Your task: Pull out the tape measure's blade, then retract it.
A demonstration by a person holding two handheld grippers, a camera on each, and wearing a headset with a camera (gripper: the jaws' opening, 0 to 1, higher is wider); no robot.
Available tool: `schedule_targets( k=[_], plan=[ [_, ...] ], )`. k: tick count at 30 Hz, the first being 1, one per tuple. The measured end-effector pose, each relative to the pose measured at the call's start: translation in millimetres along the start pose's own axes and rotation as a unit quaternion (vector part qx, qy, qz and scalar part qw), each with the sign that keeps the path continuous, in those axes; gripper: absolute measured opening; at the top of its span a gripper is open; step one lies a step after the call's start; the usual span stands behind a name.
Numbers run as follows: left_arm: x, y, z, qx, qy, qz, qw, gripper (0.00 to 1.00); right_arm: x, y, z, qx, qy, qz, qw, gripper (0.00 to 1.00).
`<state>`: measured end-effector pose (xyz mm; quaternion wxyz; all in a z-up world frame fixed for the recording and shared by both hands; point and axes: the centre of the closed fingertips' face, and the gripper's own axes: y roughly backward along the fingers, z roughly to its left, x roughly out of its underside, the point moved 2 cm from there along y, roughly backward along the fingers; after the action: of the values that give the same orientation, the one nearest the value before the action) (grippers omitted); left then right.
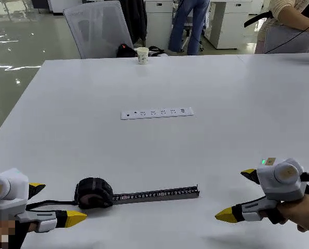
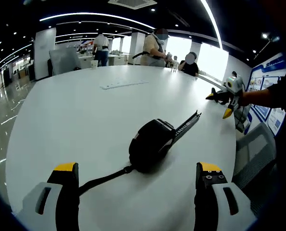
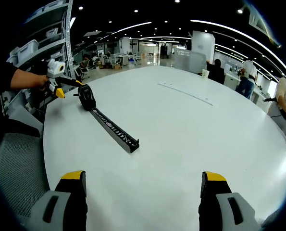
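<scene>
Spanning the whole scene, the white surface [image 1: 232, 98] carries the tape measure [image 1: 94, 192] near its front edge, just ahead of the left tool [image 1: 64, 202], whose jaws are spread and hold nothing. The blade [image 1: 157, 194] lies extended flat toward the right tool [image 1: 236, 193], which is also spread and well apart from the blade's tip. A chair [image 1: 97, 28] stands at the far edge, and a power strip [image 1: 157, 112] lies mid-surface with bare room between it and the blade. A cup [image 1: 143, 55] sits near the far edge. The strap [image 2: 104, 179] trails from the case toward the left tool, perhaps touching one jaw.
</scene>
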<state>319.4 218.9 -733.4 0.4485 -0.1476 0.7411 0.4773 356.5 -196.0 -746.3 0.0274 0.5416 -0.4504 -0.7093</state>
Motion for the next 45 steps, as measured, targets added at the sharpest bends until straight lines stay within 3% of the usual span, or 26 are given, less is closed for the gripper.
schedule_targets(
  k=[5,8,10,15,20,25,28,32,34,38,45],
  plan=[
    [5.3,14.4,-2.0,-0.013,0.005,-0.013,0.9998,0.99,7.5,11.1,9.2,0.014,0.008,-0.012,0.9998,0.99],
    [6.1,23.0,-5.6,-0.014,-0.010,-0.023,0.9996,0.99,14.4,16.5,11.8,0.027,-0.013,-0.014,0.9995,0.99],
    [7.1,26.7,-8.2,-0.013,-0.016,-0.023,0.9995,0.99,17.9,18.3,16.5,0.028,-0.008,-0.012,0.9995,0.99],
    [13.2,36.8,-10.8,-0.019,-0.038,-0.018,0.9989,0.99,21.2,28.3,25.5,0.031,-0.005,-0.020,0.9993,0.99],
    [26.7,44.5,-14.3,-0.014,-0.045,-0.002,0.9989,0.99,21.8,37.2,29.6,0.028,0.028,-0.034,0.9986,0.99],
    [34.2,52.9,-16.7,-0.023,-0.045,0.001,0.9987,0.99,31.7,44.5,30.9,0.021,0.009,-0.028,0.9993,0.99],
    [37.0,57.6,-20.5,-0.025,-0.044,0.000,0.9987,0.99,41.4,49.8,29.9,0.030,-0.004,-0.027,0.9992,0.99],
    [39.7,59.6,-20.8,-0.026,-0.039,-0.001,0.9989,0.99,49.4,53.6,33.2,0.030,-0.010,-0.029,0.9991,0.99],
    [40.8,60.2,-23.4,-0.014,-0.048,-0.001,0.9987,0.99,48.9,57.5,34.5,0.037,-0.018,-0.036,0.9985,0.99],
    [42.9,60.9,-22.3,-0.020,-0.059,0.007,0.9980,0.99,49.3,65.2,33.4,0.048,-0.024,-0.045,0.9975,0.99],
    [39.8,59.5,-18.3,-0.026,-0.051,0.002,0.9984,0.99,57.4,66.1,38.8,0.043,-0.021,-0.030,0.9984,0.99]
  ],
)
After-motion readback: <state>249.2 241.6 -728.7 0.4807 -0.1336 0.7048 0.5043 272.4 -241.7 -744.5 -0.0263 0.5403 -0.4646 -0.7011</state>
